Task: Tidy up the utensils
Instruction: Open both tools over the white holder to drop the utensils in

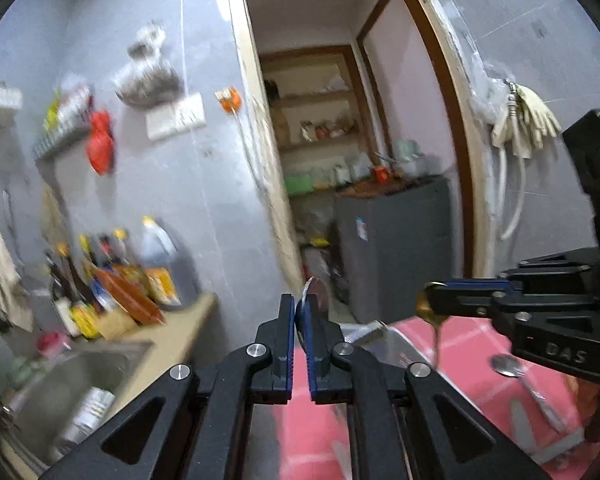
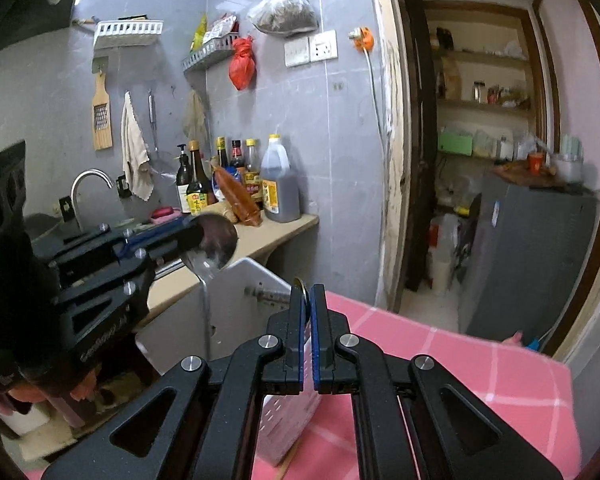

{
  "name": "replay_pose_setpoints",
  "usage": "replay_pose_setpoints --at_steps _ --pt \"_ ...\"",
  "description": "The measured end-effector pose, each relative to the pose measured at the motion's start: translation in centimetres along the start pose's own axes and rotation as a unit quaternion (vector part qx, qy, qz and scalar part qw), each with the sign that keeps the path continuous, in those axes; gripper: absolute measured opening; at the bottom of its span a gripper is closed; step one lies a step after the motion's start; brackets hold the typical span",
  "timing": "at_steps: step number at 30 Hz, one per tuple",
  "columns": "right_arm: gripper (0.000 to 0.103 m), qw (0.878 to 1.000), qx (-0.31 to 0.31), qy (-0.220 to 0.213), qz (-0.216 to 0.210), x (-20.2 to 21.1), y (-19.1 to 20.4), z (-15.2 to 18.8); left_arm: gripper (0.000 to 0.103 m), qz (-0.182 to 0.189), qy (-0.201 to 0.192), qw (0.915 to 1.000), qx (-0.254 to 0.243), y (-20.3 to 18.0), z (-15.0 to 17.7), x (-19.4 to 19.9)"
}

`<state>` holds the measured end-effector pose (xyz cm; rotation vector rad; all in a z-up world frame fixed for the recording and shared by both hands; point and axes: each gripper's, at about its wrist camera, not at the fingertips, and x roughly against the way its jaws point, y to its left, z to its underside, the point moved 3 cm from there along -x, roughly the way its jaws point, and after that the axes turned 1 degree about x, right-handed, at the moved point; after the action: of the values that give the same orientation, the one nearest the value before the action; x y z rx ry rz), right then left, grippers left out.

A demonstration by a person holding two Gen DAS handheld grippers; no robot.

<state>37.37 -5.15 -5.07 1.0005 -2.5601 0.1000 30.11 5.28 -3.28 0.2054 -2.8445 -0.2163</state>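
Left wrist view: left gripper (image 1: 296,308) clenched on silver spoon (image 1: 309,285) bowl edge; thin hold, likely to twist free.

Right wrist view: right gripper (image 2: 307,294) clenched on gold spoon (image 2: 299,282) above white caddy (image 2: 256,276); handles may collide.

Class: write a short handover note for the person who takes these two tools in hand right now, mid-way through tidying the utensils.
Left tool: shut on a silver spoon, bowl up, handle hanging down.
Right tool: shut on a gold spoon, handle hanging down.
Both are held above the pink checked cloth, near the white slotted basket.
Another silver spoon lies loose on the cloth.
Done: two spoons picked up. No view shows inside the basket.
Left: probably drop both into the basket, then fetch the loose spoon.
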Motion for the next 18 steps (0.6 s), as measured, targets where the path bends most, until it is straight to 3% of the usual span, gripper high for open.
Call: replay_pose_setpoints --at_steps 4,6,10,12,16,18 --pt "0.006 1.000 -0.019 0.003 -0.008 -0.1 -0.4 0.6 0.008 0.037 0.038 0.9974 0.049 0.7 0.6 -0.1" --pt "0.012 1.000 -0.026 0.001 -0.013 0.1 -0.6 0.8 0.010 0.049 0.053 0.9944 0.077 1.2 0.9 -0.1" --pt "0.024 0.999 -0.039 -0.012 -0.011 1.2 -0.9 0.7 0.026 0.067 0.063 0.9876 0.127 2.1 1.2 0.2" --pt "0.035 0.999 -0.044 -0.020 -0.006 2.0 -1.2 0.3 0.031 0.066 0.059 0.9866 0.137 2.3 1.0 0.6" --pt "0.051 0.997 -0.059 -0.055 0.018 4.8 -2.1 -0.6 0.053 0.070 0.040 0.9816 0.173 2.8 0.1 1.8" --pt "0.066 0.995 -0.067 -0.068 0.032 6.0 -2.6 -1.1 0.061 0.075 0.030 0.9780 0.192 2.8 -0.6 2.3"
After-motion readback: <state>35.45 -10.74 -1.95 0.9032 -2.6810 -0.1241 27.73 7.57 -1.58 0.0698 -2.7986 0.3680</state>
